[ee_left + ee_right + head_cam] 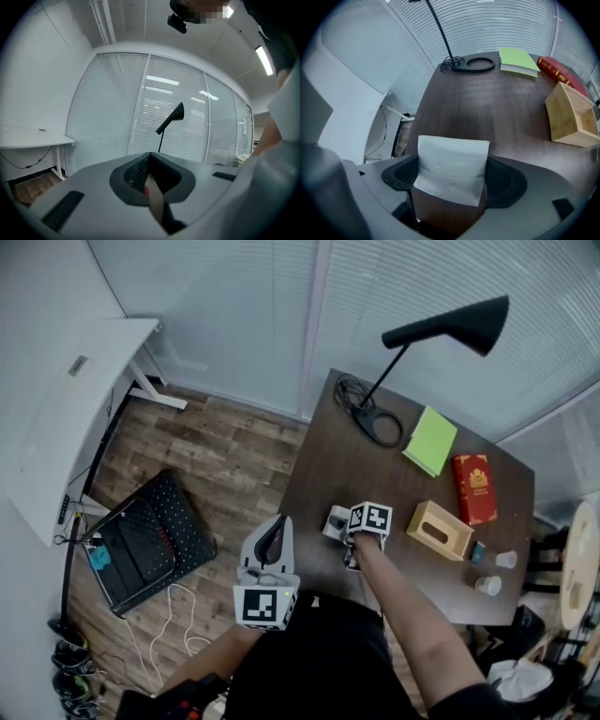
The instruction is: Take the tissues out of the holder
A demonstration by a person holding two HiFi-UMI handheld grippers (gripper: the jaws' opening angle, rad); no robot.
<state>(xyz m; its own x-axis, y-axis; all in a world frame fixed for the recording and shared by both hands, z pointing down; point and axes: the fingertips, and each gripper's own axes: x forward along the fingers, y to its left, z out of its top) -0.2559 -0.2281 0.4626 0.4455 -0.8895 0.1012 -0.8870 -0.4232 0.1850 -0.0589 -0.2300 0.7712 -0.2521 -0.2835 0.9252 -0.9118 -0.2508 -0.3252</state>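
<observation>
The right hand-held gripper (pixel 452 183) has its jaws closed on a white tissue pack (pixel 451 166) above the dark counter (pixel 487 108). The wooden holder (pixel 574 117) sits apart at right, seemingly empty. Farther back are a lamp base (pixel 478 64), green notebook (pixel 516 61) and red book (pixel 560 72).

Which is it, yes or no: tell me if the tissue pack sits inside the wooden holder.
No, the tissue pack is clamped in the right hand-held gripper, apart from the wooden holder.
</observation>
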